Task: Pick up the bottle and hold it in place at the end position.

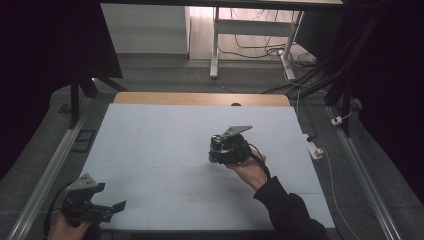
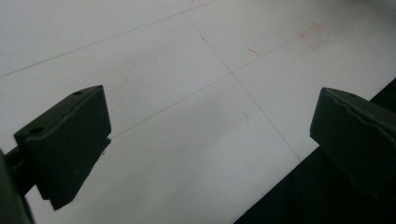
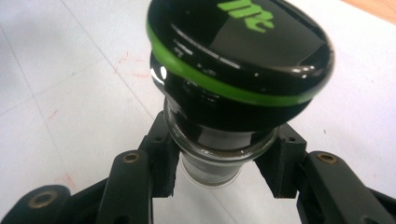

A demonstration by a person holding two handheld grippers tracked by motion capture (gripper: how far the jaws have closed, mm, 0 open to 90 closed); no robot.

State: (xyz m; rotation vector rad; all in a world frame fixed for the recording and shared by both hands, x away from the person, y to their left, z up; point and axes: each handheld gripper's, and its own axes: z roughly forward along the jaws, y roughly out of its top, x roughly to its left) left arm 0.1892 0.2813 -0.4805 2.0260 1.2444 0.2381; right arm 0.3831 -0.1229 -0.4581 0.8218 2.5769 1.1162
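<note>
Black-capped glass jar (image 3: 224,93) sits clamped at its neck in my right hand-held gripper (image 3: 219,163), above the tabletop (image 1: 160,145). My left hand-held gripper (image 2: 210,140) gapes wide near the tabletop's front corner.

A glossy black cap (image 3: 243,56) ringed in bright green with green lettering is seen on a clear glass jar (image 3: 210,170), above a white table (image 1: 165,140) marked by faint red scribbles.
</note>
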